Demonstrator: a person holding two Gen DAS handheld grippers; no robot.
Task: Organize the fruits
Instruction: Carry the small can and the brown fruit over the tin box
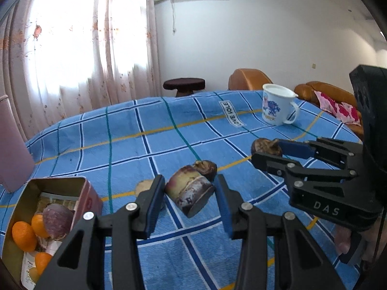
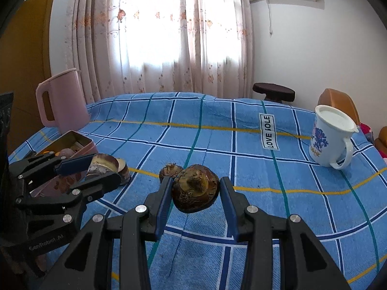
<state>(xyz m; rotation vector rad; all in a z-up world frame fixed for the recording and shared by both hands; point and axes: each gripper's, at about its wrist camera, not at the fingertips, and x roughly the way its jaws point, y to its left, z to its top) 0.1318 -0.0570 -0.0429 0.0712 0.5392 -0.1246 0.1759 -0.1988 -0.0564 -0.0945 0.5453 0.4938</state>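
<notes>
A pink jug [image 2: 61,101] stood far left on the blue checked cloth [image 2: 217,130]. Just in front of it sat an open tin [image 1: 58,188]. Inside the tin lay small oranges [image 1: 24,235] and one purple-brown root [image 1: 58,220].

Right of the tin, the left gripper [image 1: 189,193] was closed on a cut root chunk [image 1: 189,189]. Its two blue pads pressed the chunk on both sides, and the chunk hung tilted above the cloth. The right wrist view showed the same grip from the side, with the left gripper [image 2: 96,169] near the tin [image 2: 77,142].

A small brown bulb [image 2: 169,171] lay on the cloth between the two grippers. In the left view this bulb [image 1: 206,168] sat just behind the chunk. A pale slice [image 1: 144,186] peeked out on the cloth beside the left finger.

Further right, the right gripper [image 2: 194,193] was closed on a round brown bulb [image 2: 196,191]. Both pads touched its sides, and it was held above the cloth. The left view showed the right gripper [image 1: 268,148] with that bulb [image 1: 264,146] at its tips.

A white label [image 2: 269,131] was sewn on the cloth. Far right stood a white mug [image 2: 331,137] with a blue picture.
</notes>
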